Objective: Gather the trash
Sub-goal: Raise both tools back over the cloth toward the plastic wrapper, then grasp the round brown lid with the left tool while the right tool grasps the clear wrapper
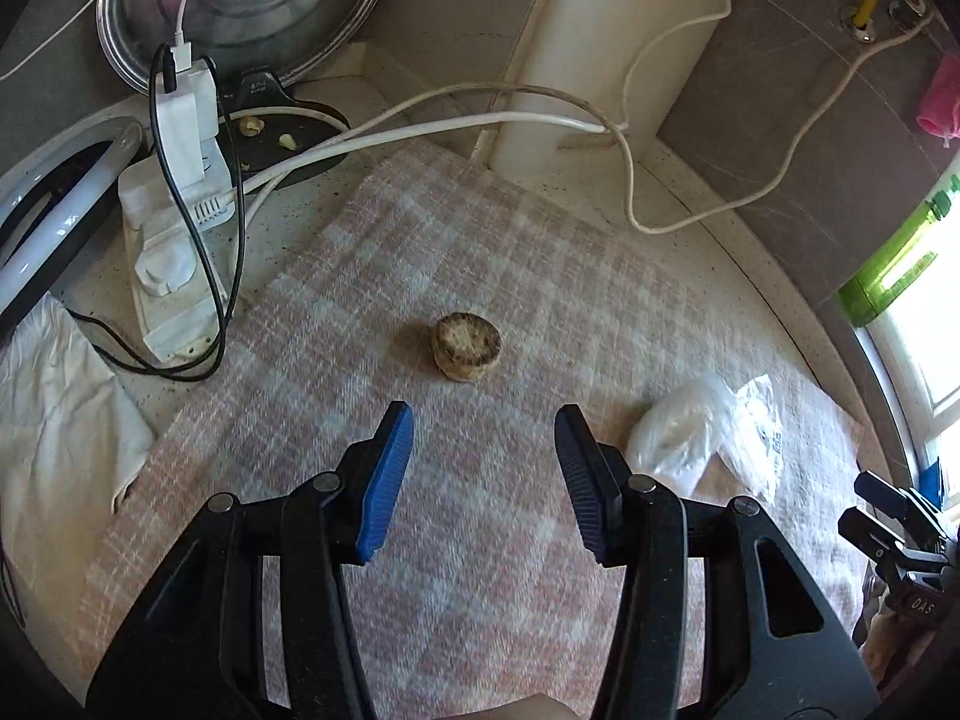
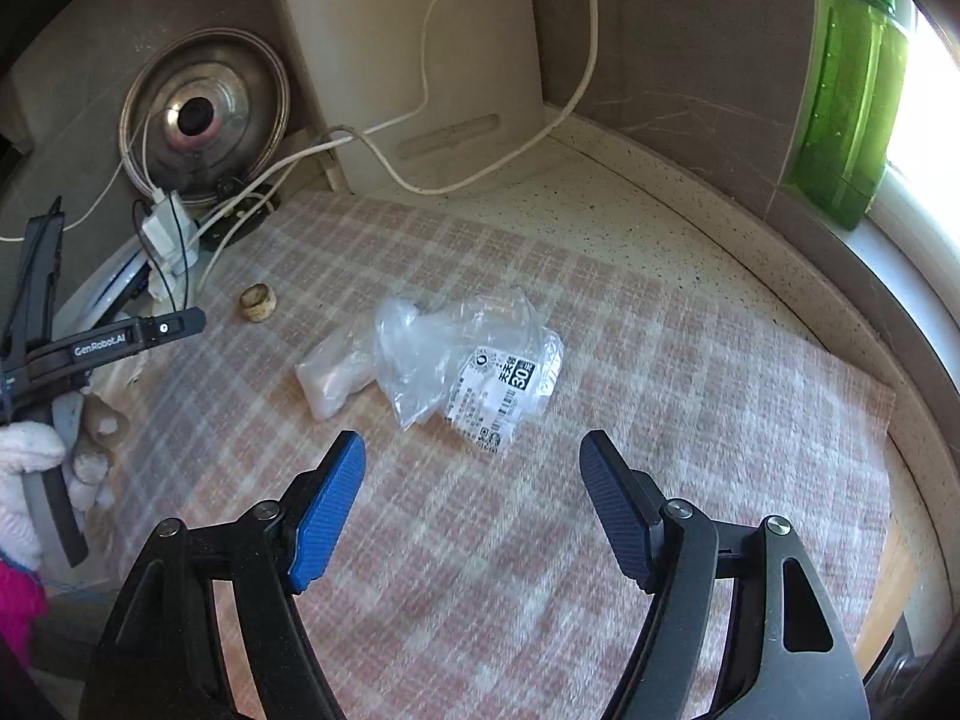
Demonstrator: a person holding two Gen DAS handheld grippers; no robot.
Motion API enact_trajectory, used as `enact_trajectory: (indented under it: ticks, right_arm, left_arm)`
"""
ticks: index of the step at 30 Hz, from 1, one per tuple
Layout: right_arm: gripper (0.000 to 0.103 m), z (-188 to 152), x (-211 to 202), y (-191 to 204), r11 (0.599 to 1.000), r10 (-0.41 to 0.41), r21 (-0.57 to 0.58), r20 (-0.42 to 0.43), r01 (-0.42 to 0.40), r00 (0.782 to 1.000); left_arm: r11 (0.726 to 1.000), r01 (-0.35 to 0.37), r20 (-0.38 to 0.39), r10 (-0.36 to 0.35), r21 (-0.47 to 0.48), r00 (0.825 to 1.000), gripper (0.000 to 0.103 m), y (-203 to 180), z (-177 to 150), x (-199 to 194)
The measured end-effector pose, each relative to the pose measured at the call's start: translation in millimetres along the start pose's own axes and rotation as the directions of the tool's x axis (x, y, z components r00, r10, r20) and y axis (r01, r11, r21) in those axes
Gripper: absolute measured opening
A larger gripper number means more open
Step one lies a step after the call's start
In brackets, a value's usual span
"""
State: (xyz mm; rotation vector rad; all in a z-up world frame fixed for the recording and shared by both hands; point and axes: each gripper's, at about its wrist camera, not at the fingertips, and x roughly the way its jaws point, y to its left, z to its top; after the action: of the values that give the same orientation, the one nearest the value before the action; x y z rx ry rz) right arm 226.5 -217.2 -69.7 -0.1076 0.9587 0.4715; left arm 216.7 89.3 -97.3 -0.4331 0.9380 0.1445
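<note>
A small round brown cork-like piece (image 1: 467, 354) lies on the pink plaid cloth (image 1: 480, 540), a short way ahead of my left gripper (image 1: 483, 450), which is open and empty. It also shows small in the right wrist view (image 2: 258, 302). Crumpled clear plastic bags (image 2: 456, 354) with a printed label lie on the cloth (image 2: 660, 420) ahead of my right gripper (image 2: 471, 480), which is open and empty. The bags show at the right of the left wrist view (image 1: 708, 432). The left gripper's body (image 2: 90, 342) shows at the left of the right wrist view.
A white power strip with chargers and cables (image 1: 180, 210) lies at left. A metal pot lid (image 1: 240, 0) leans on the back wall beside a white cutting board (image 2: 414, 60). A green bottle (image 2: 852, 102) stands on the sill. White crumpled paper (image 1: 60, 408) lies at left.
</note>
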Motion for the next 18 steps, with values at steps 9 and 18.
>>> enact_trajectory:
  ticks: [9, 18]
  right_arm:
    - [0.074, 24, 42, 1, 0.997, 0.051, -0.051, -0.08, -0.055, 0.995]
    - [0.074, 36, 78, 15, 0.991, 0.087, -0.09, -0.154, -0.101, 0.984]
  left_arm:
    - [1.0, -0.003, -0.066, 0.005, 0.03, 0.998, 0.05, -6, 19, 43]
    - [0.998, -0.05, -0.079, 0.052, 0.032, 0.996, 0.05, -5, 28, 66]
